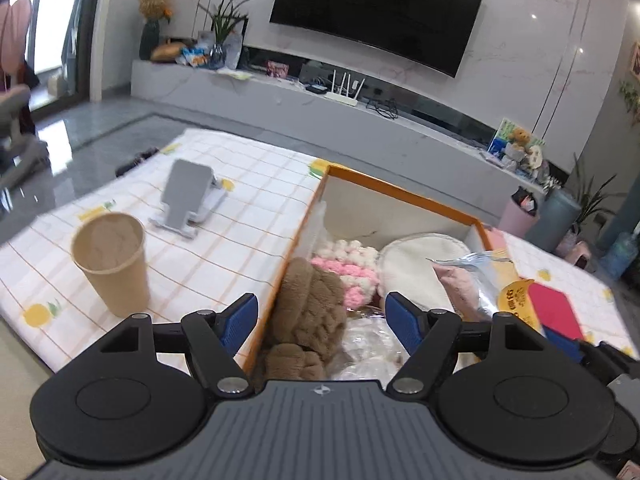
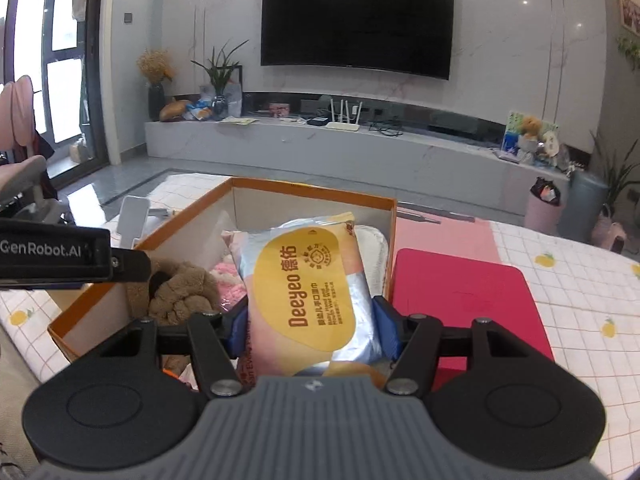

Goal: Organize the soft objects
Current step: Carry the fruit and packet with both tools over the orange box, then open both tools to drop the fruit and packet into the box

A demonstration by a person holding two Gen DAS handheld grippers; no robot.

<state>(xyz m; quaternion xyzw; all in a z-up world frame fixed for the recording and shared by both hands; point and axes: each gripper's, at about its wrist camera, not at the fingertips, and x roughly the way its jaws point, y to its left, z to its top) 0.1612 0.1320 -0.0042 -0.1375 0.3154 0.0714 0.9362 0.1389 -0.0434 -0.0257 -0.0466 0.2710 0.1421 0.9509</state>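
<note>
Brown plush toy point(image 1: 306, 320): lower end hidden behind left gripper point(image 1: 322, 322) body at 6 o'clock. Wet-wipes pack point(image 2: 310, 300): near end hidden behind right gripper point(image 2: 312, 326) at 6 o'clock; small print under brand name too small to read. White round pad point(image 1: 416, 264): partly covered by pack at 3 o'clock. Orange-rimmed box point(image 2: 312, 190): floor hidden under contents. Red box point(image 2: 468, 300): near corner behind gripper linkage.
</note>
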